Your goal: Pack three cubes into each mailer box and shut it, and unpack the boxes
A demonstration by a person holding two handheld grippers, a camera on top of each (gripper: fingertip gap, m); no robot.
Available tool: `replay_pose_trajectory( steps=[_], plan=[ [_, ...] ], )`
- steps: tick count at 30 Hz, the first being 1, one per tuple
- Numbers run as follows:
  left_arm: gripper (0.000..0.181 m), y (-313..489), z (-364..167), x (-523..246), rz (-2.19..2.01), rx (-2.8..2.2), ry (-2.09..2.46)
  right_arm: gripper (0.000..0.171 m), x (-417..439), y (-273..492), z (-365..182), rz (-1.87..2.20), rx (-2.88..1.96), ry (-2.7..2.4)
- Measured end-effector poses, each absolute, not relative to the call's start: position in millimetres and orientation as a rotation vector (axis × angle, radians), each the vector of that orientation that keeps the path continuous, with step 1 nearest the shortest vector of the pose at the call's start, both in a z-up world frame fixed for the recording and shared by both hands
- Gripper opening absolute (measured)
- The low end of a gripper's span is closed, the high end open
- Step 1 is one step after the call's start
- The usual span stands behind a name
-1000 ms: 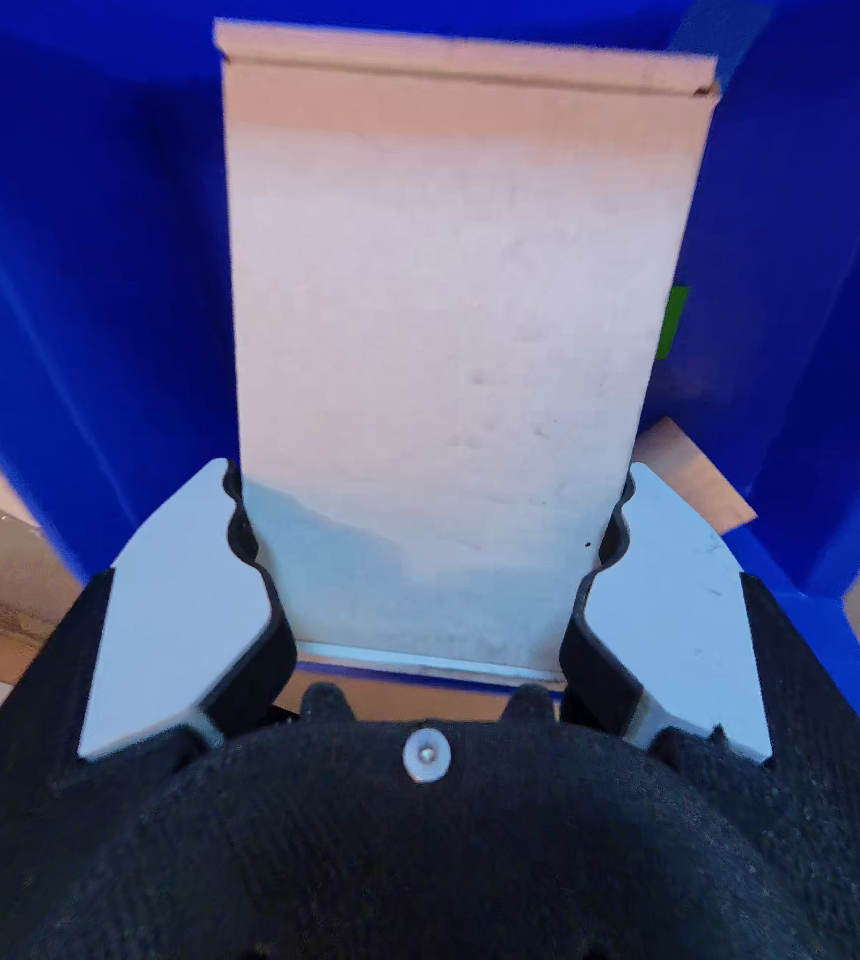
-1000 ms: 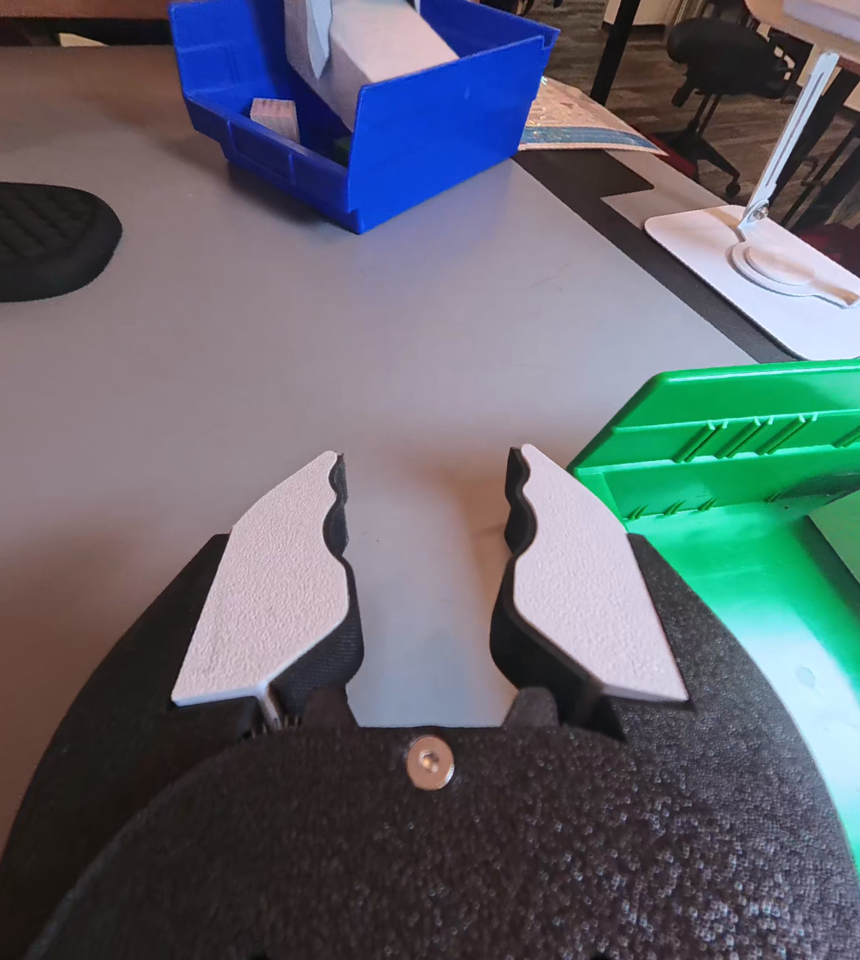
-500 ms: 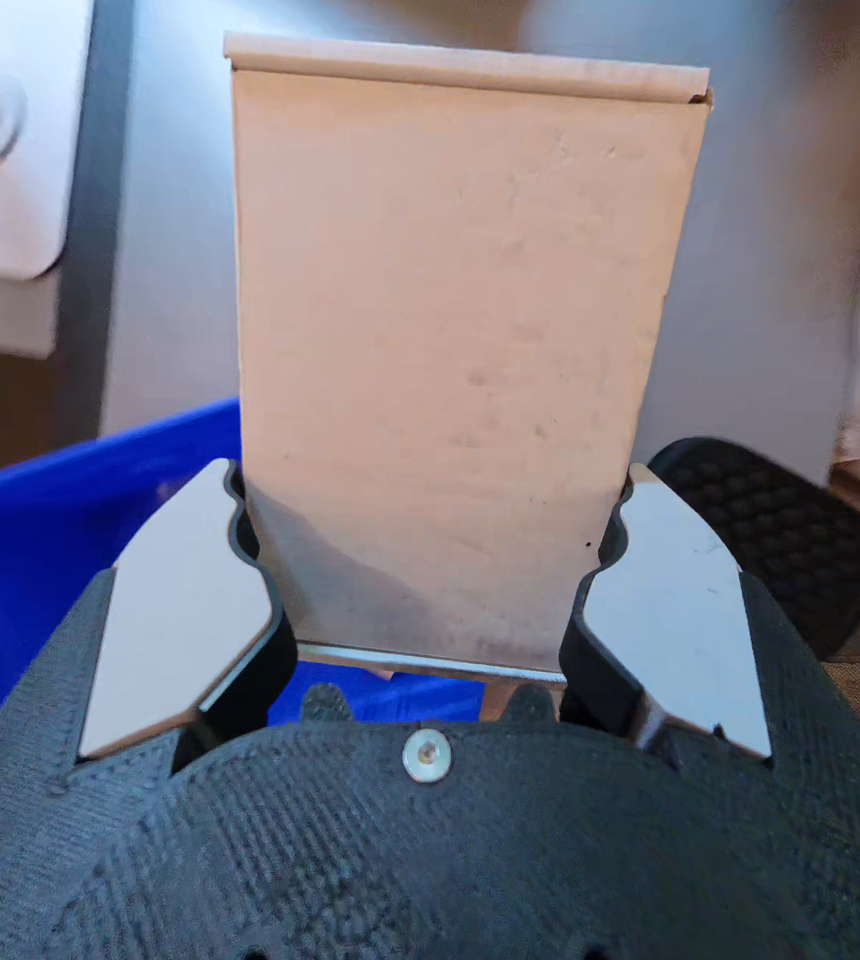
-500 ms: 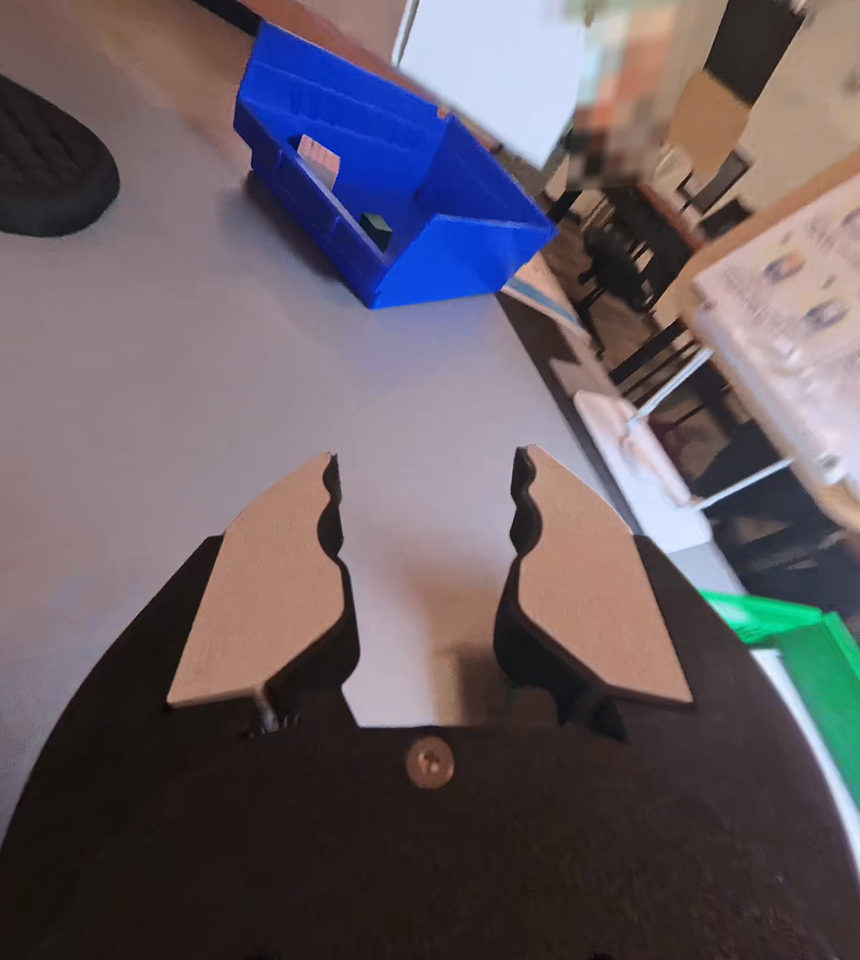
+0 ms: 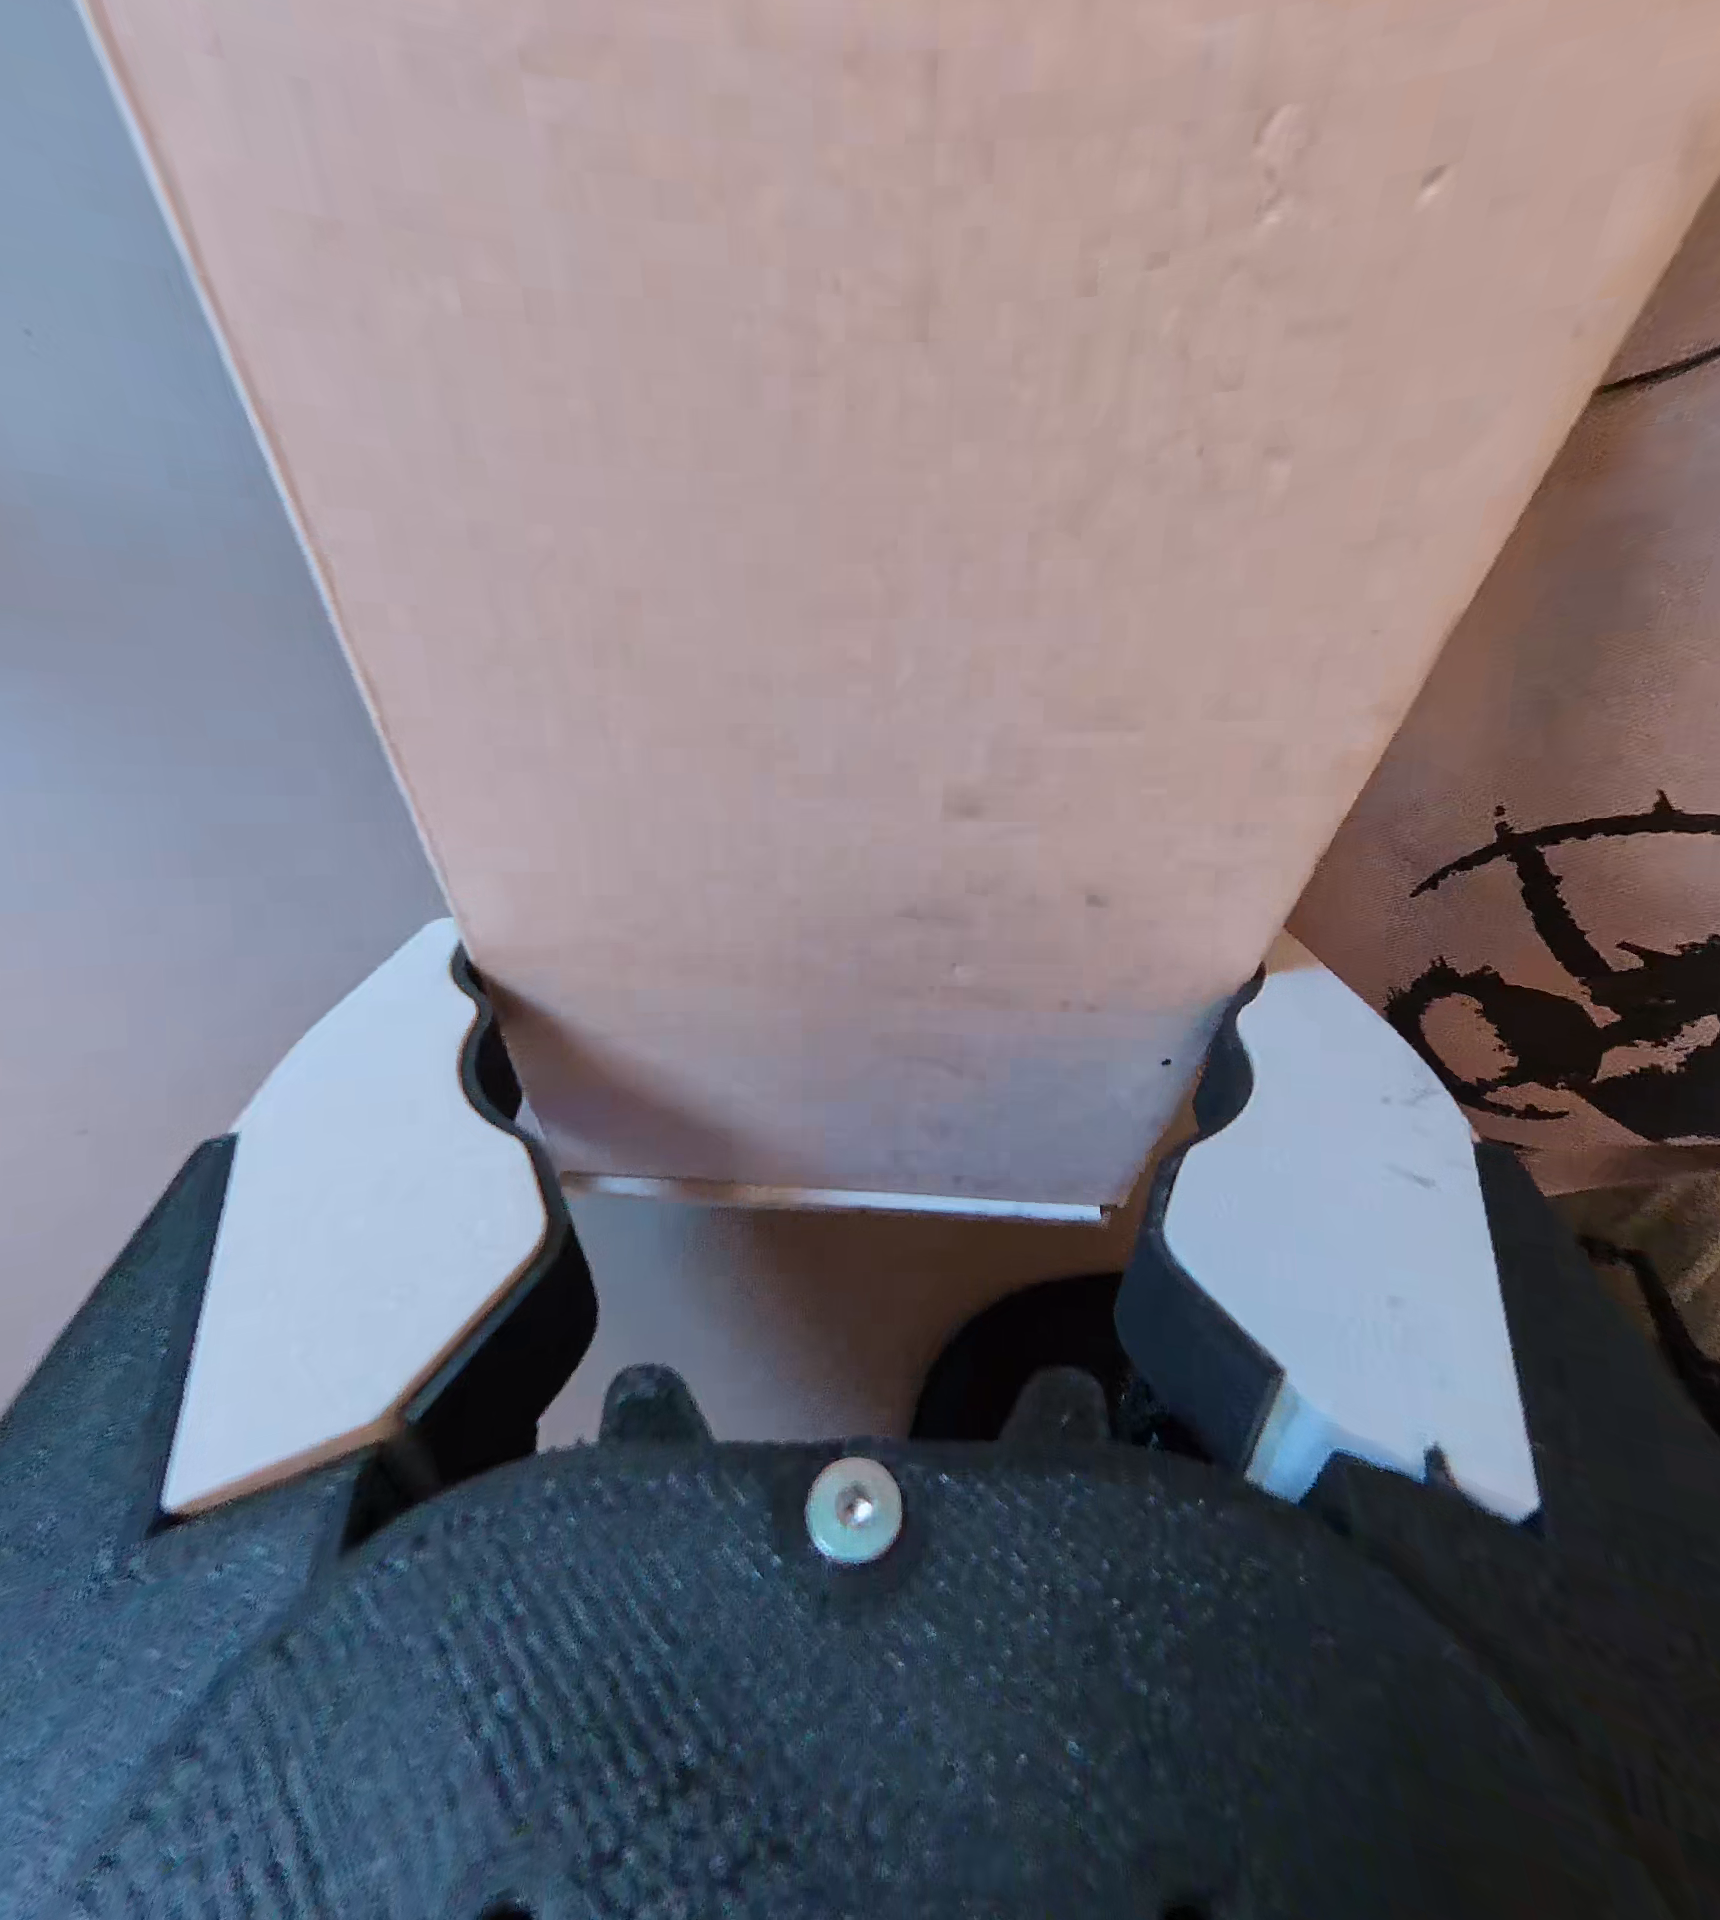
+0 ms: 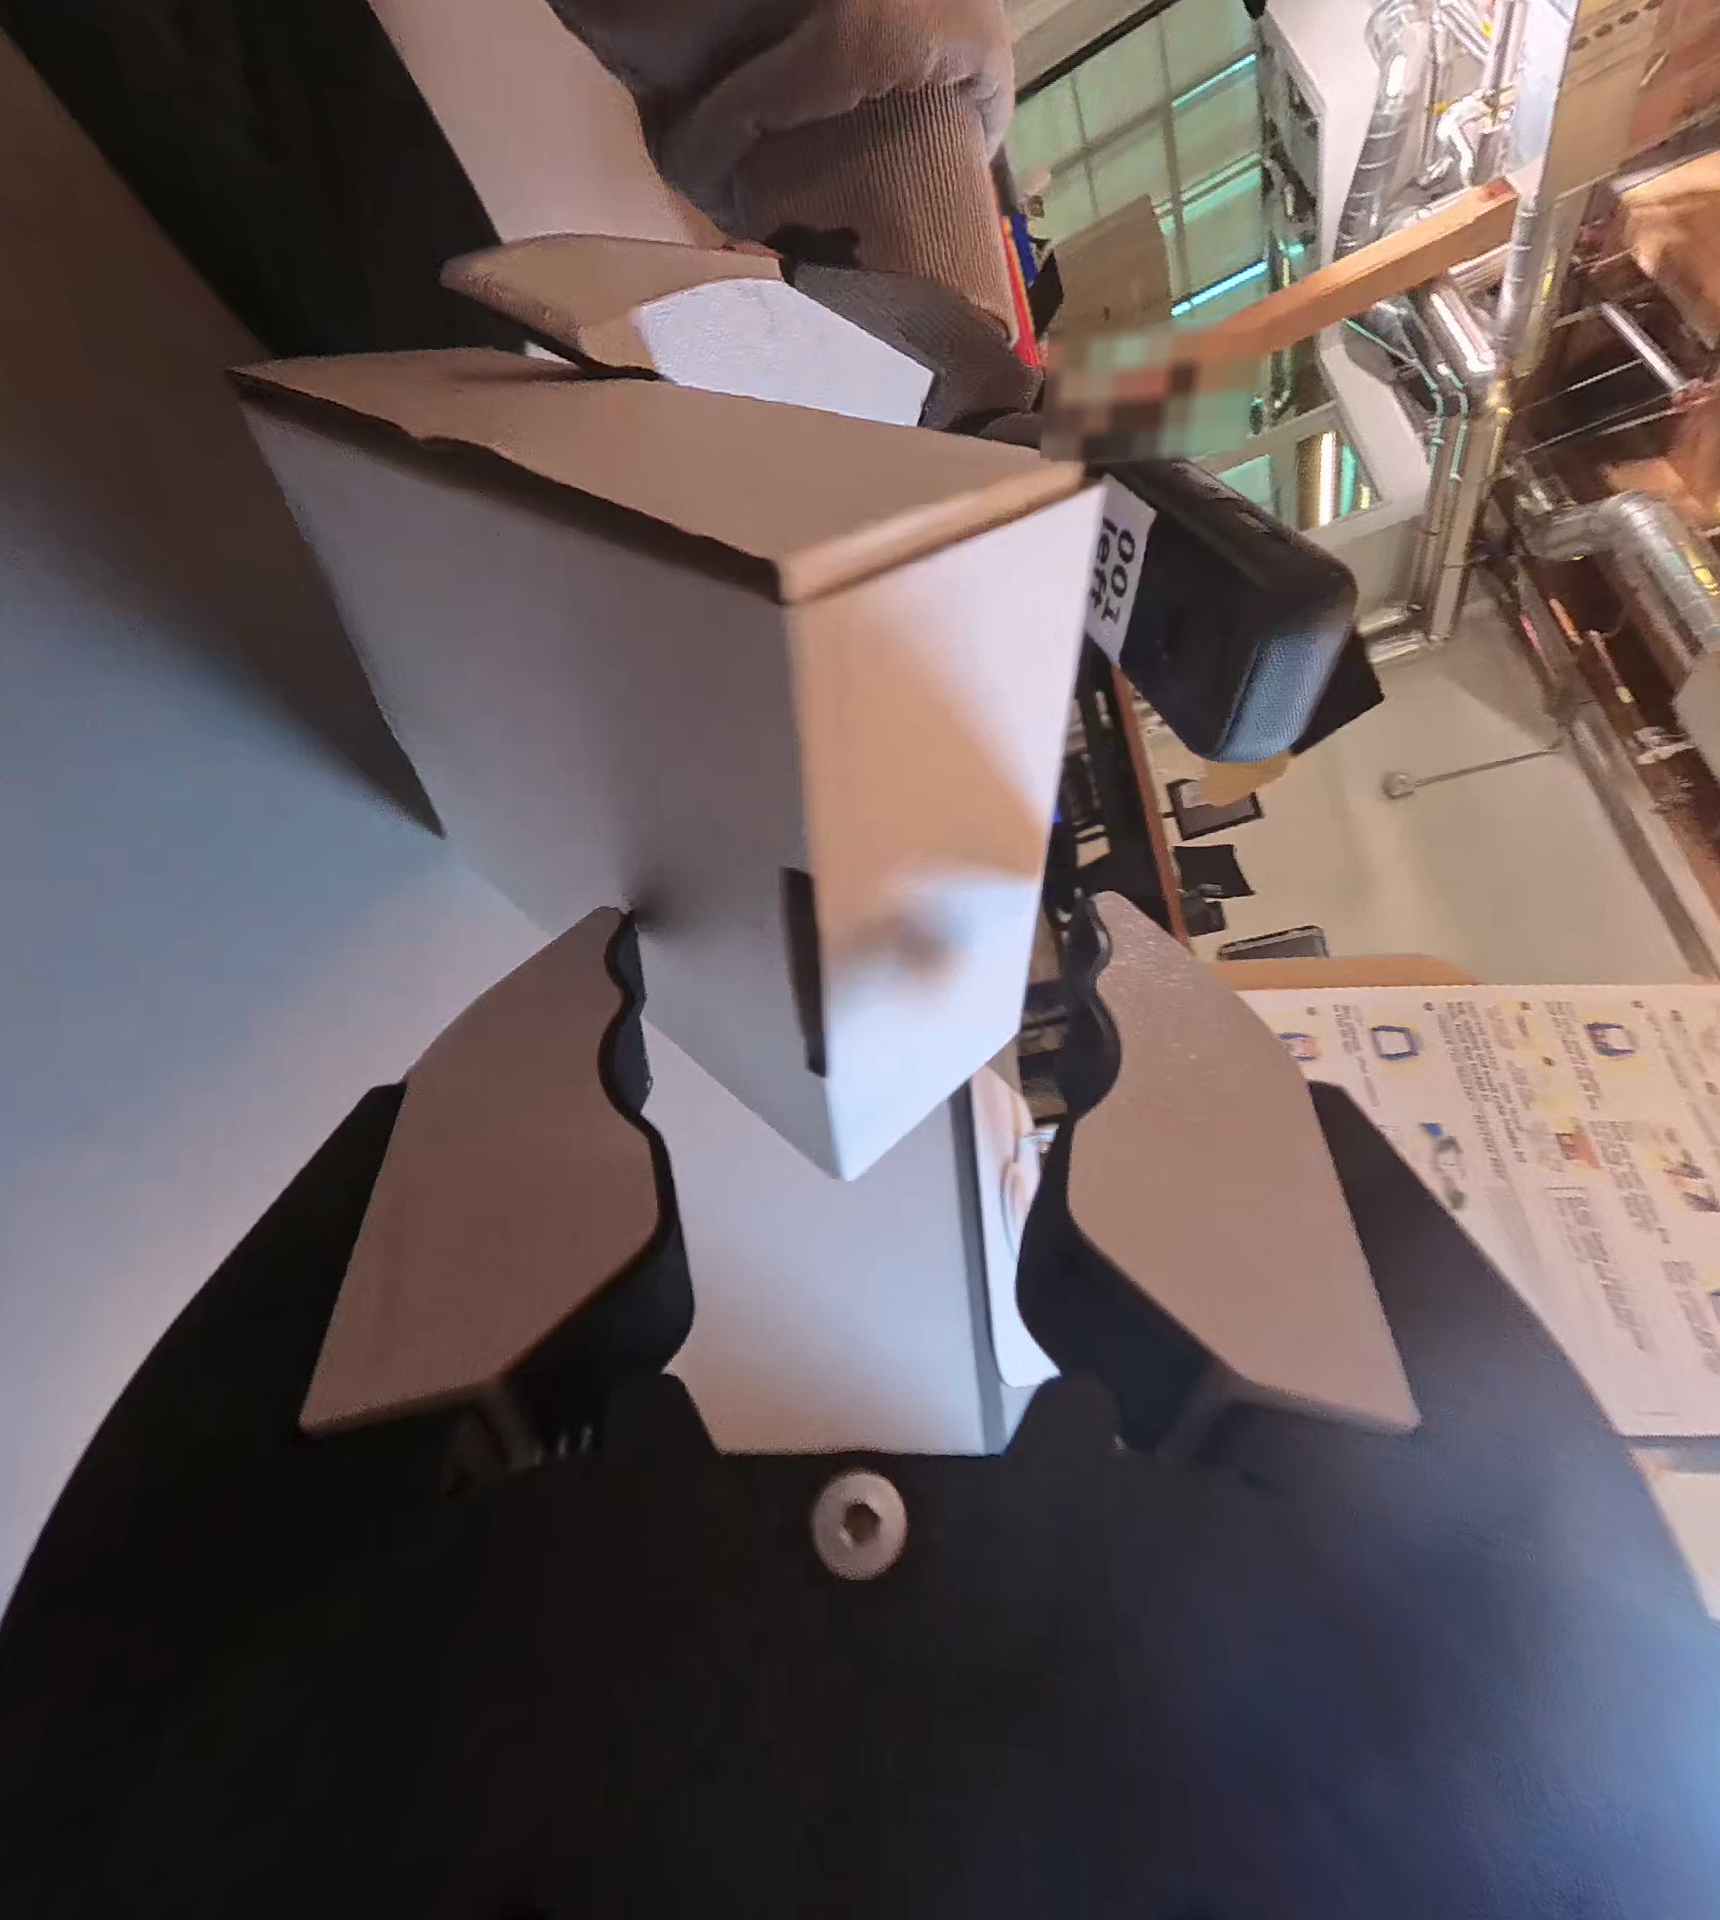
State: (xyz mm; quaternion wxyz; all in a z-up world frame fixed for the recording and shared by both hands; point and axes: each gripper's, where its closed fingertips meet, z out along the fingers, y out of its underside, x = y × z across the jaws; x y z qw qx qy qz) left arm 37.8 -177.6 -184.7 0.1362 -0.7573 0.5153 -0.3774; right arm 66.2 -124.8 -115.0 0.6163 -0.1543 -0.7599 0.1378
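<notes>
The left claw point(image 5: 856, 1070) squeezes a shut box point(image 5: 835, 520) by its sides, up in the air. The right claw point(image 6: 861, 997) is open, and the box's corner pokes between its fingers point(image 6: 513, 1174).

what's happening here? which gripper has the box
The left gripper is shut on a closed mailer box, clamping its near end and holding it in the air. In the right wrist view the same mailer box hangs above the grey table, one corner pointing down between the fingers of the right gripper. That gripper is open and not visibly gripping it. No cubes are visible.
</notes>
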Motion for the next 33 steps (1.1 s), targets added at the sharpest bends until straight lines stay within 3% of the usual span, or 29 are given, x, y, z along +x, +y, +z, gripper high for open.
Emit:
replay_pose_trajectory(
  steps=[4, 12, 15, 21, 27, 31, 33],
  plan=[
    [0.129, -177.2, -184.5, 42.0, -1.143, -2.178, 1.449, 0.085, 70.6, -130.1, -120.2, 0.373, -0.368, -1.839],
    [0.129, -161.1, -175.2, 44.4, -1.090, -2.155, 1.271, 0.073, 73.9, -126.6, -122.5, 0.496, -0.484, -1.858],
    [0.101, -145.5, -156.2, 36.5, -1.087, -2.012, 1.063, 0.071, 79.6, -103.8, -134.5, 0.763, -0.755, -1.832],
    [0.103, -143.6, -143.8, 14.5, -0.947, -1.836, 0.873, 0.069, 89.3, -59.7, -165.5, 1.072, -1.245, -1.709],
    [0.102, -108.5, -185.3, 10.8, -0.587, -1.870, 0.747, 0.069, 86.2, -50.4, -185.1, 1.175, -1.510, -1.646],
    [0.079, -101.4, -193.7, 24.4, -0.519, -1.850, 0.816, 0.070, 85.3, -63.3, -197.3, 1.186, -1.546, -1.733],
    [0.079, -100.3, -194.2, 24.9, -0.504, -1.860, 0.812, 0.067, 87.2, -56.6, -195.4, 1.131, -1.542, -1.726]
  ],
)
